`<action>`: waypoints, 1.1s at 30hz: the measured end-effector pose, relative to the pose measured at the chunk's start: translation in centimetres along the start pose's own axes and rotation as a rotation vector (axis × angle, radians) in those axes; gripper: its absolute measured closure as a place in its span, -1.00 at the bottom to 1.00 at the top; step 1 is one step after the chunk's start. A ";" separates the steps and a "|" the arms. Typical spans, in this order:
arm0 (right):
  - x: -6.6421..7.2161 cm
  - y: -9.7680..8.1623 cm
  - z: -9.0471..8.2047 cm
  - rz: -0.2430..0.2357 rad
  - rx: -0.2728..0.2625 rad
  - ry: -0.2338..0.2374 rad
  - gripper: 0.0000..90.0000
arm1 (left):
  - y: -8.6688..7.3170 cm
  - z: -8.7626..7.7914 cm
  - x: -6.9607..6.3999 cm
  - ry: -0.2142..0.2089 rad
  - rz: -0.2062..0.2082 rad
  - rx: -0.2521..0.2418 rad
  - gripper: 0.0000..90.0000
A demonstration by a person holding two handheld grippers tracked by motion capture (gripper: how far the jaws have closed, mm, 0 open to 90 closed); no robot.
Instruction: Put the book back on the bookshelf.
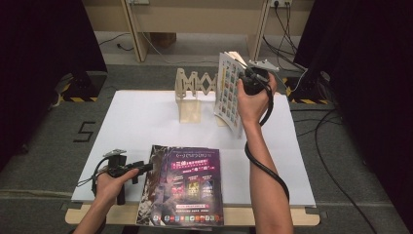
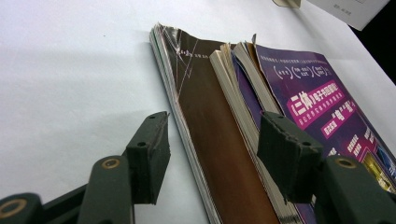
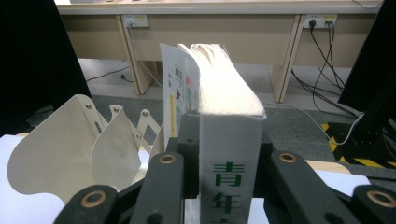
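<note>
A thick white-spined book [image 1: 229,95] with a picture-grid cover stands upright at the right end of the wooden accordion rack [image 1: 195,90]. My right gripper [image 1: 251,80] is shut on its spine [image 3: 229,154], and the rack's rounded leaves [image 3: 74,149] fan out to the left of it. A stack of magazines [image 1: 182,187] lies flat at the table's front, a purple cover [image 2: 322,107] on top and a brown one [image 2: 210,140] beneath. My left gripper [image 2: 217,149] is open at the stack's left edge; one pad [image 2: 149,156] hangs over the white board and the other over the spines.
A white board [image 1: 136,122] covers the tabletop, its wooden front edge [image 1: 272,217] showing below. A taped "5" [image 1: 84,131] marks the grey mat at left. Black curtains flank both sides. Desk legs and cables [image 1: 331,161] lie behind and to the right.
</note>
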State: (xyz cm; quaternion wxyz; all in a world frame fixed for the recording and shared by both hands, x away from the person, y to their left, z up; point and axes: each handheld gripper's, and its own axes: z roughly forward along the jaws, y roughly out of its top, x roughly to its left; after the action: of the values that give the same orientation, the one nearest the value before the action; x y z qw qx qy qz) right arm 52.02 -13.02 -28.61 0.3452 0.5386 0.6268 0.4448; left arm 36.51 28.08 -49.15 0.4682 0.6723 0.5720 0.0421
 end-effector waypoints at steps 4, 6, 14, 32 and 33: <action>-0.3 0.0 -0.9 0.007 -0.020 -0.006 0.65 | 0.0 0.0 0.1 0.006 -0.001 0.002 -0.06; -0.5 0.1 -1.2 0.013 -0.032 -0.011 0.65 | 0.0 0.0 0.0 0.005 0.001 0.002 -0.06; -0.3 0.4 0.3 0.034 -0.049 0.003 0.65 | -0.1 0.0 -0.1 0.001 0.002 0.002 -0.06; 0.2 -3.1 0.9 -0.001 -0.029 0.010 0.63 | -0.2 0.1 -0.1 0.001 0.006 0.006 -0.06; 0.1 -3.2 0.8 -0.005 -0.023 0.006 0.63 | -0.2 0.1 -0.1 0.000 0.004 0.006 -0.06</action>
State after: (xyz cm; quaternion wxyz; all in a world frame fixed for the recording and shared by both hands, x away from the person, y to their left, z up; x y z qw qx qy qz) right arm 51.54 -12.89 -31.91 0.3505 0.5317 0.6240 0.4529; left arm 36.41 27.88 -49.27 0.4659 0.6749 0.5708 0.0412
